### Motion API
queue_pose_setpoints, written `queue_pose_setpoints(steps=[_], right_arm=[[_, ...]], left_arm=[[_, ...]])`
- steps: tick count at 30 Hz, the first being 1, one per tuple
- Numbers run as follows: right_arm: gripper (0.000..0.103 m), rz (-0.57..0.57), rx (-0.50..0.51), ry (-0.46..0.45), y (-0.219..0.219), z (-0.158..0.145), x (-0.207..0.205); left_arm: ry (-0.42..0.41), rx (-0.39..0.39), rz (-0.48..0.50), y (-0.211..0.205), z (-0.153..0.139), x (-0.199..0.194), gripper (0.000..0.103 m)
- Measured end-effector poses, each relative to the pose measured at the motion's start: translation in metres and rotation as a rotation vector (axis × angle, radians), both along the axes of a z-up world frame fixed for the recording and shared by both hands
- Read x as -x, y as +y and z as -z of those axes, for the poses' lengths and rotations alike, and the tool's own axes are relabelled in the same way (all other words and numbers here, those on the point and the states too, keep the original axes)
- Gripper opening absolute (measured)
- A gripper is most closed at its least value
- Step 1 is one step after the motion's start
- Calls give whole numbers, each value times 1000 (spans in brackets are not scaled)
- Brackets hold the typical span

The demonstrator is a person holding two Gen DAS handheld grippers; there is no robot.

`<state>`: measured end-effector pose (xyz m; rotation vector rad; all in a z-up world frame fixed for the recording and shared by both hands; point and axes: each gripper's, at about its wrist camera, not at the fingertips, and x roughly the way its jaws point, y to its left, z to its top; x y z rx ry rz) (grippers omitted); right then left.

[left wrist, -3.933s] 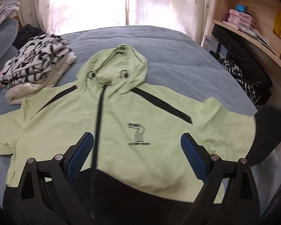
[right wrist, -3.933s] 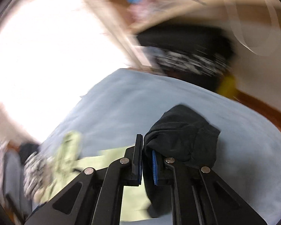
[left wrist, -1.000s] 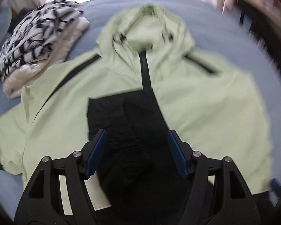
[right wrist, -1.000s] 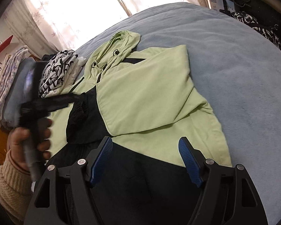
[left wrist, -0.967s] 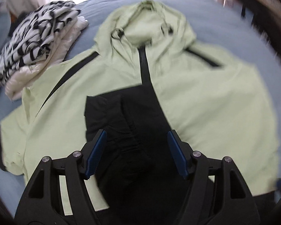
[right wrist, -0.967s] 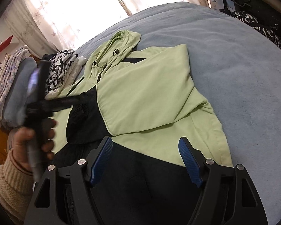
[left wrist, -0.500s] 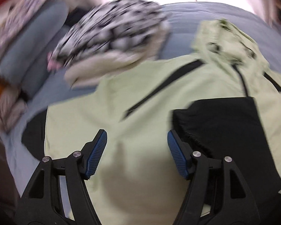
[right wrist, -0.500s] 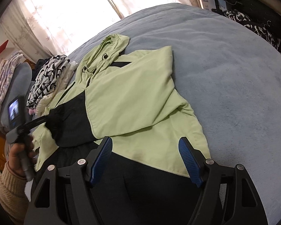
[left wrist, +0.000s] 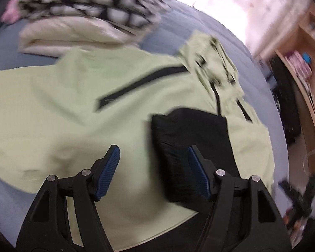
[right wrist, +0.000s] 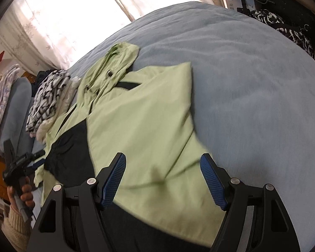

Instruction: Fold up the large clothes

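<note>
Right gripper (right wrist: 162, 177), black with blue ribbed pads: jaws apart, empty, over light-green hooded zip jacket (right wrist: 140, 126) spread flat on grey-blue bed cover (right wrist: 252, 84). Left gripper (left wrist: 154, 171): jaws apart, nothing held. One black sleeve (left wrist: 189, 138) folded across jacket chest. Beyond: stack of folded black-and-white patterned and cream clothes (left wrist: 84, 14)

The jacket (right wrist: 145, 113) is thin matt cloth, pale green with black panels (lightly creased). The bed (right wrist: 252, 67) cover looks soft and napped. Both grippers' jaws are matt black plastic with ribbed blue pads (right wrist: 212, 180).
</note>
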<state>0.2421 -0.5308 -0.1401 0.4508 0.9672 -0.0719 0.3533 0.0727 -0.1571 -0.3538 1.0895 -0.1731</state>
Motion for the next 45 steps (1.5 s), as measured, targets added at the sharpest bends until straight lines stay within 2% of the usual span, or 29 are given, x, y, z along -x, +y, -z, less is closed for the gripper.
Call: queue_pose_setpoints(steps=[3, 7, 8, 9, 11, 12, 13, 14, 15, 17, 18, 20, 23, 25, 27, 28, 29, 30, 32, 35, 39, 43, 45], right_arm=[[74, 20, -31, 16, -20, 10, -33], [74, 50, -86, 49, -53, 32, -80], [74, 59, -114, 56, -61, 39, -91], [74, 67, -151, 60, -68, 46, -101], [74, 69, -216, 71, -79, 61, -121], [73, 77, -218, 69, -80, 66, -131], [60, 68, -212, 59, -80, 67, -136], [23, 37, -204, 53, -78, 68, -142], [5, 20, -169, 58, -74, 67, -147], [2, 24, -38, -11, -70, 48, -148], [2, 34, 1, -40, -70, 42, -146], [2, 72, 10, -50, -80, 41, -146], [2, 72, 29, 46, -85, 63, -154], [4, 84, -13, 63, -91, 68, -153], [15, 111, -60, 62, -96, 62, -147], [27, 117, -62, 53, -97, 56, -144], [37, 121, -36, 36, -95, 48, -139], [40, 122, -4, 20, -90, 41, -132], [41, 88, 41, -19, -78, 23, -120], [41, 34, 55, -68, -54, 2, -100], [41, -39, 77, -96, 1, -10, -84], [41, -139, 70, -83, 49, -7, -84], [41, -189, 57, -79, 71, -2, -80]], left_arm=[[49, -21, 49, -24, 16, -12, 64], [94, -24, 58, -39, 35, -24, 64], [90, -30, 59, -42, 35, -26, 58], [74, -27, 67, -44, 34, -30, 38], [66, -30, 88, -51, 32, -36, 15], [47, -50, 92, -55, 27, -39, 11], [17, -75, 97, -59, 20, -41, 10], [-11, -94, 105, -59, 15, -45, 9], [-42, -112, 107, -63, 8, -46, 9], [-90, -119, 109, -66, -3, -51, 8], [-118, -113, 110, -68, -8, -54, 8], [-141, -116, 117, -74, -9, -58, 8], [-94, -193, 138, -89, 16, -69, 9], [-58, -229, 133, -93, 32, -73, 11], [-64, -216, 121, -91, 37, -73, 12], [-67, -208, 122, -88, 34, -72, 12], [-66, -205, 127, -86, 32, -71, 12], [-67, -206, 133, -85, 29, -70, 13], [-71, -223, 146, -80, 20, -65, 16], [-92, -249, 167, -71, 5, -52, 19], [-171, -299, 204, -65, -14, -26, 20], [-166, -284, 139, -62, -25, -17, 20], [-204, -302, 91, -66, -30, -16, 20]])
